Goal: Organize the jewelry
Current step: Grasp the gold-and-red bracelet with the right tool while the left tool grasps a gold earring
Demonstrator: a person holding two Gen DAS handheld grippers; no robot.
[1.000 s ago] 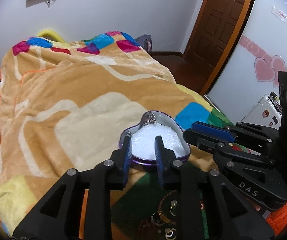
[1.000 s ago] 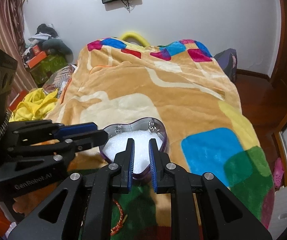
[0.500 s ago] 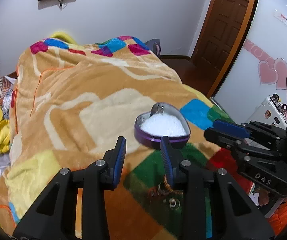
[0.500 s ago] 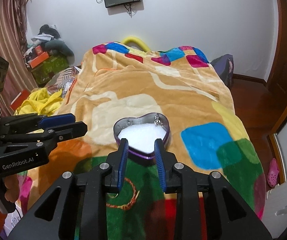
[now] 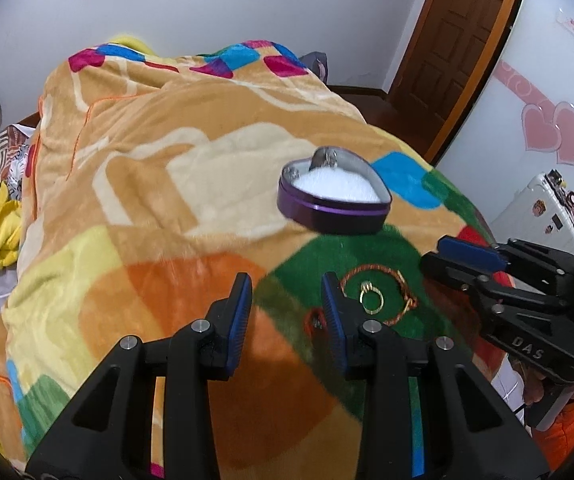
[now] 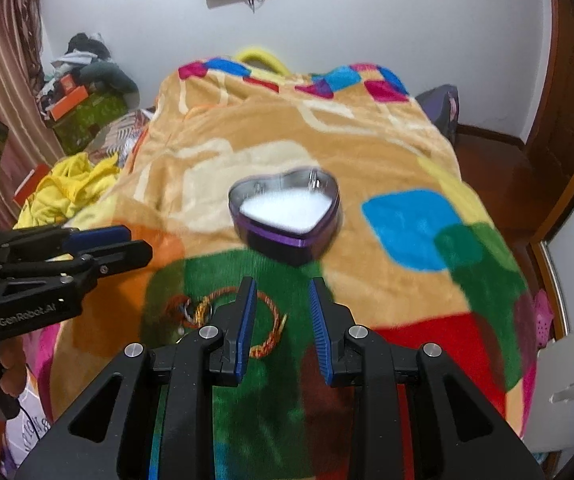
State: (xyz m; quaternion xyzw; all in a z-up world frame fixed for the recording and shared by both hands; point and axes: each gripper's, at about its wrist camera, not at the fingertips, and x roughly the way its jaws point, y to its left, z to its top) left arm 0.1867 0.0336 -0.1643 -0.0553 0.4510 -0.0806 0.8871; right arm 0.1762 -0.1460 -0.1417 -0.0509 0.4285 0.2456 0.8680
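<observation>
Both claws hung spread and empty over the blanket [image 5: 135,184], the gold ring [image 5: 371,298] inside the bracelet loop [image 5: 383,280] lying just right of the left gripper [image 5: 287,304], nearer it than the right gripper [image 6: 281,312], short of the heart-shaped tin [image 5: 333,200].

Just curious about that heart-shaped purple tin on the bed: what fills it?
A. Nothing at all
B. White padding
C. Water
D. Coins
B: the heart-shaped tin lies open on the blanket, filled across with white padding.
</observation>
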